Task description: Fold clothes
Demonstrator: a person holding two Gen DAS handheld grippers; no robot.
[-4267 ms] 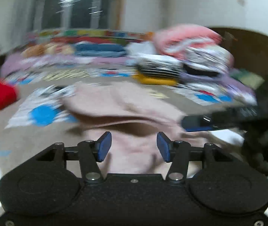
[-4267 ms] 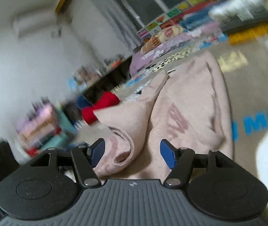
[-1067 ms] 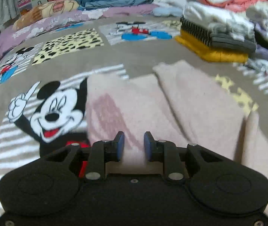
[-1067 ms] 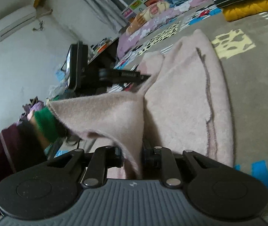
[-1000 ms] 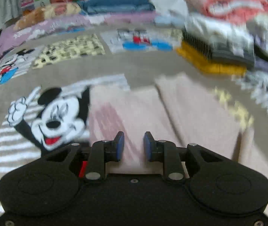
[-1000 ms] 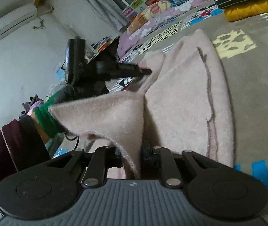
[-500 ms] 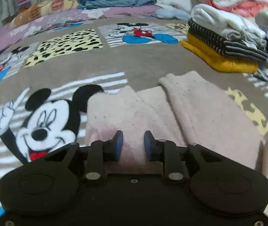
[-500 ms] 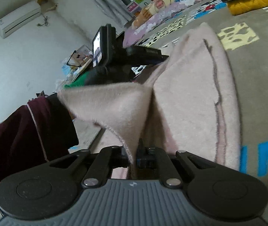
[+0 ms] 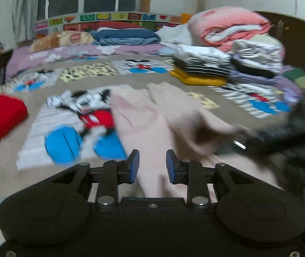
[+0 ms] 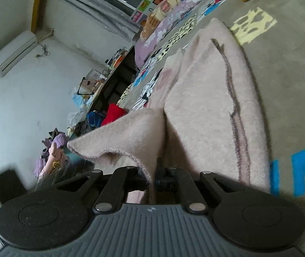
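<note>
Pink garment (image 9: pixel 144 115) lies spread on the bed (image 9: pixel 135 79), on a brown cartoon-print blanket (image 10: pixel 291 68), lengthwise away from both cameras. In the right wrist view the right gripper (image 10: pixel 154 180) has its jaws pressed together on a lifted corner of the garment, which rises from the jaws in a raised flap pointing left, while the rest of the fabric lies flat beyond, a dark seam running along it. The left gripper (image 9: pixel 150 167) hovers low over the near end of the garment, its blue pads (image 9: pixel 134 163) parted with a clear gap and nothing between them. The left view is blurred. At its right edge a dark shape sits at the raised fold. Stacks of folded clothes (image 9: pixel 204 70) stand at the far right of the bed, and a red bundle (image 9: pixel 0 117) lies at the left.
</note>
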